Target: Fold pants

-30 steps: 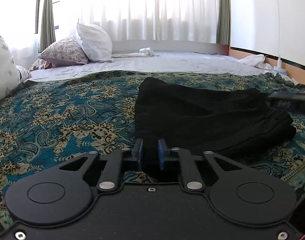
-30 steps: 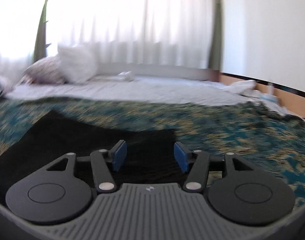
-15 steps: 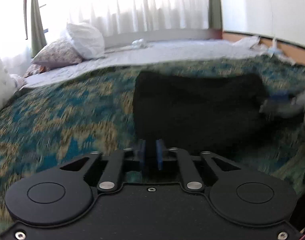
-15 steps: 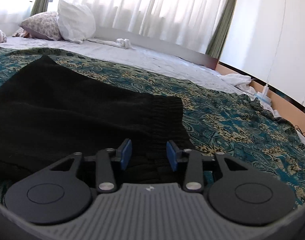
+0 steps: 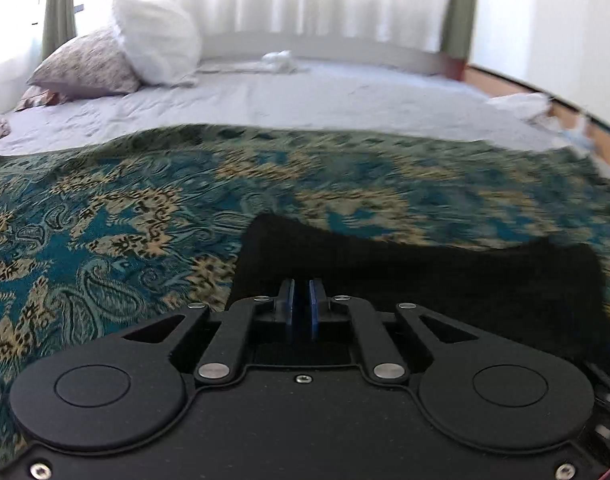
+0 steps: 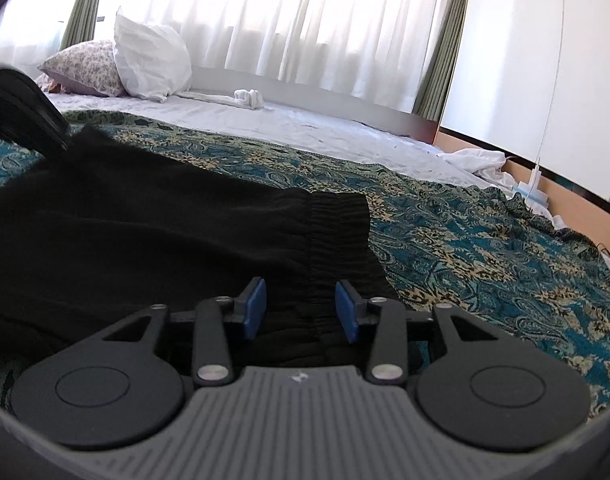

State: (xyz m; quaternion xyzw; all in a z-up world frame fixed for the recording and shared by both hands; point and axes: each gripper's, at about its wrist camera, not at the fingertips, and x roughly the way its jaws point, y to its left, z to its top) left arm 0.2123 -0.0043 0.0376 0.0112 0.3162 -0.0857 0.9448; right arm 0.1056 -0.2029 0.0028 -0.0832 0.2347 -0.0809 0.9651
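Fingers of the left gripper (image 5: 301, 306) were clenched almost together, with only a thin dark slit between the blue pads; whether a fold of cloth was pinched in that slit could not be told, as the black pants (image 5: 425, 276) lay directly beyond and below them. Fingers of the right gripper (image 6: 301, 310) were held apart over the gathered waistband of the pants (image 6: 165, 240), having just been narrowed a little, and black fabric was seen between the blue pads without being pressed by either of them. The pants were spread flat on the teal and gold patterned bedspread (image 6: 485, 248), which covered the near part of the bed. In the right wrist view the elastic waist edge was turned toward the right gripper, and the rest of the garment stretched away to the left, where part of the other gripper was seen dark and blurred at its far corner. Beyond the bedspread a pale sheet (image 5: 305, 96) was laid bare, and a white pillow (image 6: 153, 60) was propped against a floral pillow (image 6: 83, 66) before sheer curtains (image 6: 305, 16).
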